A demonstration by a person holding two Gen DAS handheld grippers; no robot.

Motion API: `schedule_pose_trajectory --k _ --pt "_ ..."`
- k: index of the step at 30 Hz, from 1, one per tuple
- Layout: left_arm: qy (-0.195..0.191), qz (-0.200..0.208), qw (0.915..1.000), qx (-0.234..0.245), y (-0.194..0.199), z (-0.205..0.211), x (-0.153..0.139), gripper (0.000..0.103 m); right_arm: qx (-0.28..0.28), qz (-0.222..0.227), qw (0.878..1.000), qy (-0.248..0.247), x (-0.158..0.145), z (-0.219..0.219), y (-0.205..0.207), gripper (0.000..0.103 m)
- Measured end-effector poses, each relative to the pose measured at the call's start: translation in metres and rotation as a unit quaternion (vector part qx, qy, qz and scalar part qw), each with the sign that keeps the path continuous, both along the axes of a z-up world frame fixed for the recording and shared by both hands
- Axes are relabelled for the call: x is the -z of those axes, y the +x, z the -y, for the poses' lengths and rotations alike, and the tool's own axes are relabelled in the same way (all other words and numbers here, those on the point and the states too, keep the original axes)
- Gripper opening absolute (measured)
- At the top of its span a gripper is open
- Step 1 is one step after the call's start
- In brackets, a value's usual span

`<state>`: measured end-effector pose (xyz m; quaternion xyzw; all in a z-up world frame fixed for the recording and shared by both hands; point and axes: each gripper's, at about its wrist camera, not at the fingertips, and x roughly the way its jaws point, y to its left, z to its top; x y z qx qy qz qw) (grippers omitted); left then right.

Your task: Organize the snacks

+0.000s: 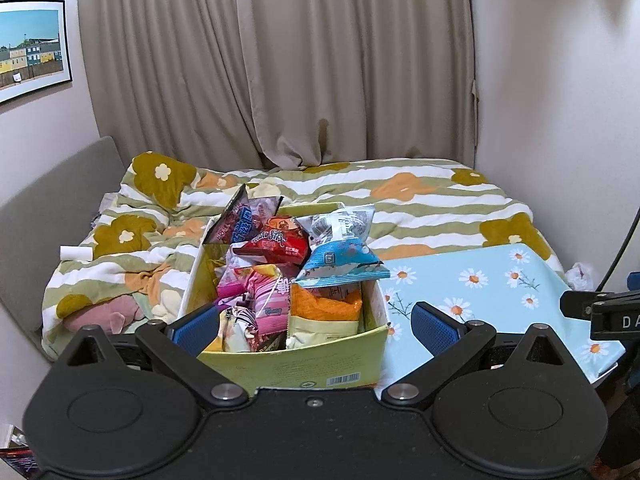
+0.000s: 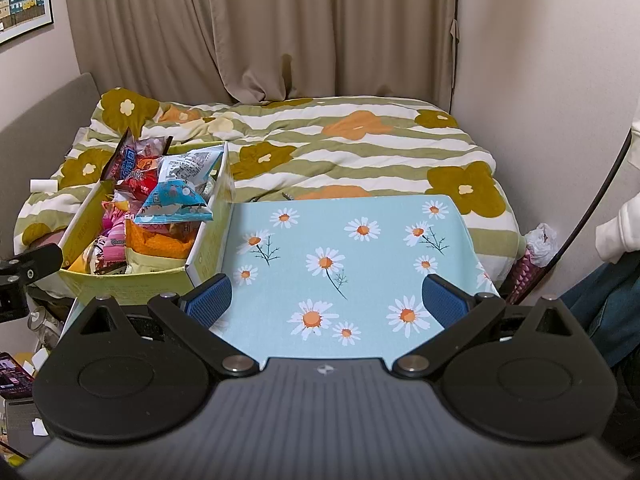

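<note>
A yellow-green cardboard box [image 1: 296, 368] stands on the left part of a table with a light blue daisy cloth [image 1: 480, 280]. It is piled with snack packs: a blue and white pack [image 1: 344, 260] on top, a red pack [image 1: 276, 246], pink packs [image 1: 268, 296] and an orange pack [image 1: 324, 304]. My left gripper [image 1: 316, 328] is open, its blue pads on either side of the box's near end, holding nothing. My right gripper [image 2: 328, 300] is open and empty above the bare daisy cloth [image 2: 340, 240], right of the box [image 2: 132, 284].
A bed with a flowered striped quilt [image 2: 360, 148] lies behind the table. Beige curtains [image 1: 280, 60] hang at the back. A wall runs along the right. A crumpled bag [image 2: 536, 248] sits by the table's right edge. A person's arm [image 2: 620, 232] shows at far right.
</note>
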<state>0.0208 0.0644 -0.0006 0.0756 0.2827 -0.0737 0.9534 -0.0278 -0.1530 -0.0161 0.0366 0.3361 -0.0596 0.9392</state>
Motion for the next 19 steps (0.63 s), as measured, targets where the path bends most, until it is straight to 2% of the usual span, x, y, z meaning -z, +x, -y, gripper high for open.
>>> schedule_pose_trajectory --k 19 --pt "-0.016 -0.002 0.9999 0.004 0.009 -0.013 0.002 0.103 0.000 -0.001 1.000 0.001 0.000 -0.002 0.000 0.103"
